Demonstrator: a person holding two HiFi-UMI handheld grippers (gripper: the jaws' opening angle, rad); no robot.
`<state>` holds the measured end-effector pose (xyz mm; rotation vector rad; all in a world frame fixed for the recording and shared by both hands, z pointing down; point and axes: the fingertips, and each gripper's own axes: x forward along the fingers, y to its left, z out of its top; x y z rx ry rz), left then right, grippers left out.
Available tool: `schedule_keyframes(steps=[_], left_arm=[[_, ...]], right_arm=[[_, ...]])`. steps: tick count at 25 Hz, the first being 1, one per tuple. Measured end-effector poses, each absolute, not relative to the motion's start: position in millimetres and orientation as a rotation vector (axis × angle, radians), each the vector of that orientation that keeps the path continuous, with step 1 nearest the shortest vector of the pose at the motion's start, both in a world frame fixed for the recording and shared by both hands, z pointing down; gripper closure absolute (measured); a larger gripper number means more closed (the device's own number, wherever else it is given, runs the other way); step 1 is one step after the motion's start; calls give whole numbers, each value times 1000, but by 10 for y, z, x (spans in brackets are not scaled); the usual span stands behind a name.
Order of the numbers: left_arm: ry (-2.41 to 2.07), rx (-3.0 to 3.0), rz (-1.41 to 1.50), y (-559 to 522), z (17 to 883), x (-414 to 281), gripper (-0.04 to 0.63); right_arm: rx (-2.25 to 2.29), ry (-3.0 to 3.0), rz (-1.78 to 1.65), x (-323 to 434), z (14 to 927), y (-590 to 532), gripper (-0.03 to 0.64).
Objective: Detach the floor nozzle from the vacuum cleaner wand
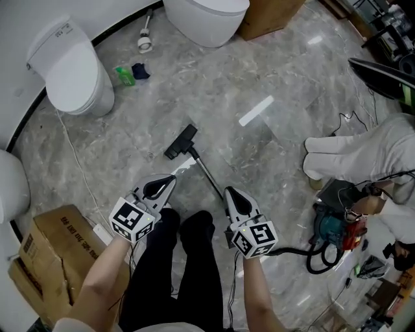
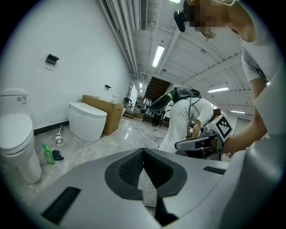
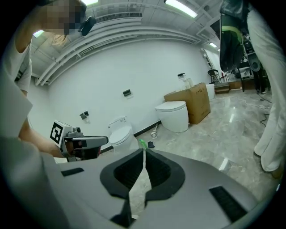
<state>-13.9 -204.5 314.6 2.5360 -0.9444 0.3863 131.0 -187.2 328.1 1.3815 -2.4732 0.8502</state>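
Observation:
The black floor nozzle (image 1: 181,142) lies on the grey marble floor, joined to the thin wand (image 1: 207,174) that runs back toward my legs. My left gripper (image 1: 172,177) hangs shut and empty just left of the wand, short of the nozzle. My right gripper (image 1: 229,190) is shut and empty too, above the wand's near end. In the left gripper view the dark pads (image 2: 134,167) meet with nothing between them; the right gripper view shows its pads (image 3: 157,172) the same. Neither gripper view shows the nozzle.
A toilet (image 1: 74,71) stands at the left and another (image 1: 207,19) at the top. Cardboard boxes (image 1: 55,249) (image 1: 269,16) sit near left and far. A green bottle (image 1: 124,76) lies by the wall. A person in white (image 1: 363,152) bends over the vacuum body (image 1: 331,227) and its hose (image 1: 295,249) at right.

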Motion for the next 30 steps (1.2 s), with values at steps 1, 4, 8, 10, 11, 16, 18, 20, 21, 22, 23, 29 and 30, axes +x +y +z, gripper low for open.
schedule_keyframes(steps=[1, 4, 8, 10, 11, 16, 18, 20, 21, 22, 23, 29, 30], left_arm=[[-944, 2540, 399, -2081, 3329, -163, 591], [-945, 2528, 423, -2144, 3952, -251, 591], [-961, 2487, 466, -2220, 4914, -405, 592], [-972, 2480, 492, -2251, 5357, -472, 591], [-978, 2480, 496, -2286, 5557, -501, 591], [-983, 2502, 479, -2547, 6463, -543, 591], [-968, 2526, 473, -2634, 6801, -504, 591], [-942, 2555, 473, -2705, 7143, -441, 591], [-922, 2574, 478, -2731, 7313, -401, 591], [-898, 2596, 487, -2753, 7480, -360, 591], [-870, 2617, 498, -2773, 7641, -320, 592], [-615, 2728, 622, -2778, 8400, -116, 588], [-590, 2755, 663, -2774, 8477, -96, 580]], right_arm=[[1390, -2467, 841, 1314, 3461, -1911, 598], [1409, -2451, 805, 1313, 4041, -2007, 598], [1466, -2441, 841, 1335, 4828, -2137, 598], [1485, -2439, 848, 1361, 5197, -2164, 598], [1486, -2439, 842, 1371, 5385, -2183, 598], [1393, -2446, 805, 1344, 6342, -2285, 598], [1342, -2443, 796, 1333, 6705, -2316, 597], [1282, -2441, 798, 1315, 7075, -2347, 597], [1248, -2440, 801, 1299, 7258, -2359, 597], [1214, -2441, 804, 1278, 7435, -2373, 597], [1180, -2443, 804, 1252, 7601, -2389, 597], [996, -2433, 757, 1101, 8385, -2467, 544], [964, -2423, 760, 1076, 8491, -2464, 507]])
